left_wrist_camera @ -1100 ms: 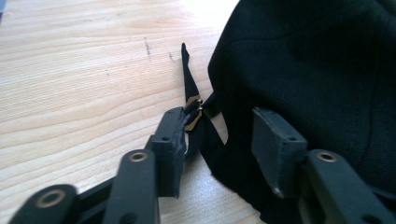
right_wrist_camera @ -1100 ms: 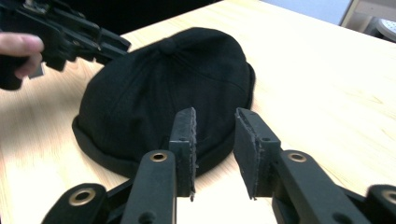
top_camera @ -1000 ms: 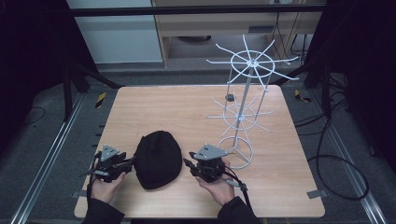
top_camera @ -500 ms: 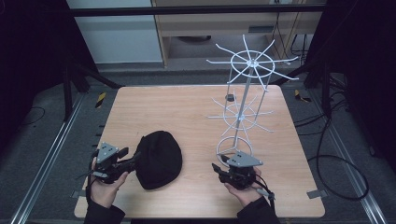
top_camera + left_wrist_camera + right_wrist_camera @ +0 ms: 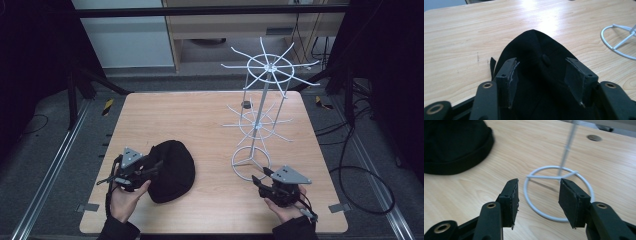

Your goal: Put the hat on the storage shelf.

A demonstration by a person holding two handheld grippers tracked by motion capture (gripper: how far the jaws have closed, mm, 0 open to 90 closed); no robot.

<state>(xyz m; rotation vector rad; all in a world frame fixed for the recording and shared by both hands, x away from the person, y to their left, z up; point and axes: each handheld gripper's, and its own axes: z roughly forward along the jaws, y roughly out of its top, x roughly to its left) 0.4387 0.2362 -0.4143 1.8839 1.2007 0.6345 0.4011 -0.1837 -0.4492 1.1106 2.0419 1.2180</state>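
Observation:
A black cap lies flat on the front left of the wooden table. My left gripper is at its left edge, pointing right. Its jaws have just been opening; in the left gripper view they stand wide over the cap without pressing it. A white wire stand rises at the right. My right gripper sits just in front of the stand's base ring. Its jaws have also just been opening, with nothing between them. Beyond them I see the ring and the cap.
A small dark round thing lies on the table behind the stand's pole. The stand's wire spokes reach out at two heights over the right half. The table's front edge is close behind both hands.
My right gripper has left the cap's right side and moved right to the stand's base, its jaws wider. The left gripper has lifted a little at the cap's left edge.

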